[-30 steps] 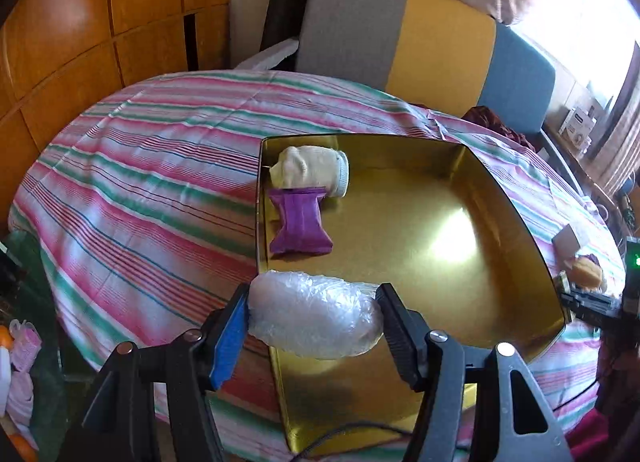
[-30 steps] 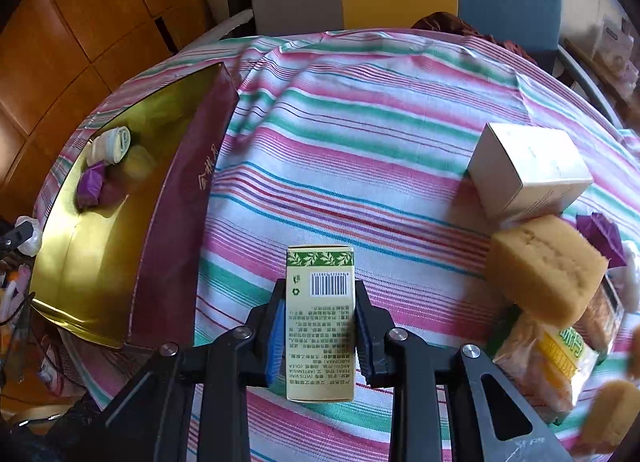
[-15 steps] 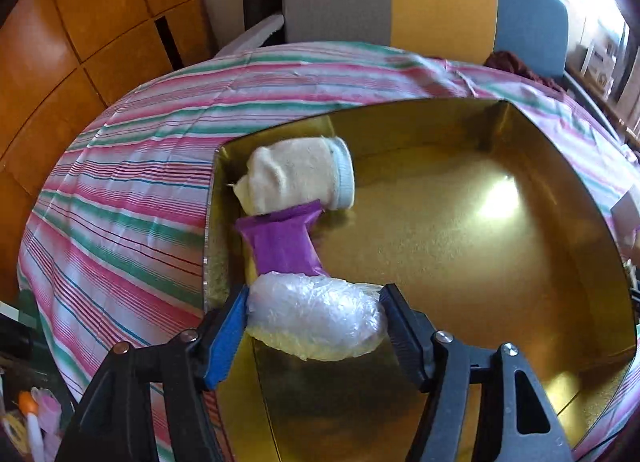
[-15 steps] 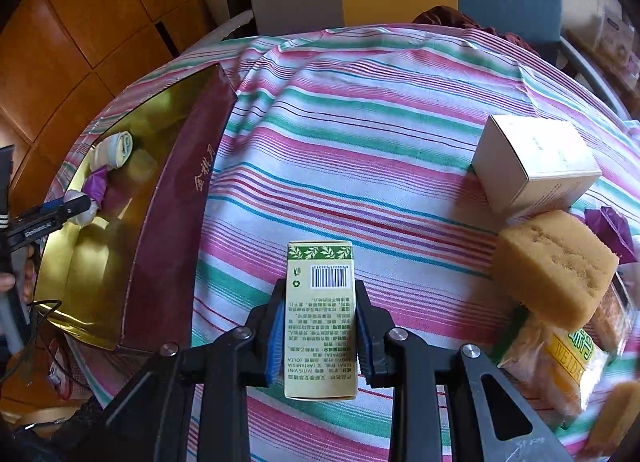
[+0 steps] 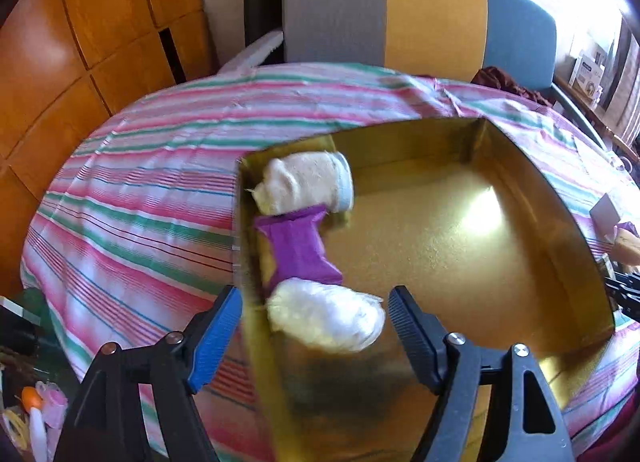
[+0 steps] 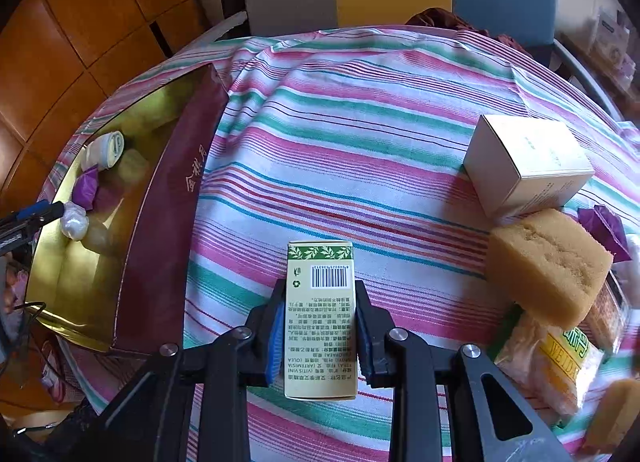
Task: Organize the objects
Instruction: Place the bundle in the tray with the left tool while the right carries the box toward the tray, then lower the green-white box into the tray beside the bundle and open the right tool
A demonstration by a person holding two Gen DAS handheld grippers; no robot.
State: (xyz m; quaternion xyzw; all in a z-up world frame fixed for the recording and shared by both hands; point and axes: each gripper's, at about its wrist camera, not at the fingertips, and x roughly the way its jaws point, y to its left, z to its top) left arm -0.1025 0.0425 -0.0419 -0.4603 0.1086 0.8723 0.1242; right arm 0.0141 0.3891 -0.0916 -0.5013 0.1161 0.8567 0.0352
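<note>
Left hand-held gripper [image 5: 316, 318]: fingers spread wide, a gap on each side of the plastic-wrapped white bundle [image 5: 326, 320], which lies between them, blurred; whether it rests on the floor of the box cannot be told.
Gold box [image 5: 540, 198]: open, on the striped surface [image 5: 140, 190]; the bundle sits by its left wall, just beside a purple packet [image 5: 298, 248], with a rolled cream cloth [image 5: 300, 182] in the far left corner, touching the packet.
Right hand-held gripper [image 6: 320, 322]: closed on a green-and-cream carton [image 6: 321, 318], blue pads pressed on both long sides, barcode face up, over the striped cloth.
Right of the carton: a white box [image 6: 524, 158], a yellow sponge [image 6: 548, 262] touching it, and a bag with yellow lettering [image 6: 548, 366] under the sponge's near edge.
Left of the carton: the gold box's maroon outer wall [image 6: 160, 230], well apart from the carton.
</note>
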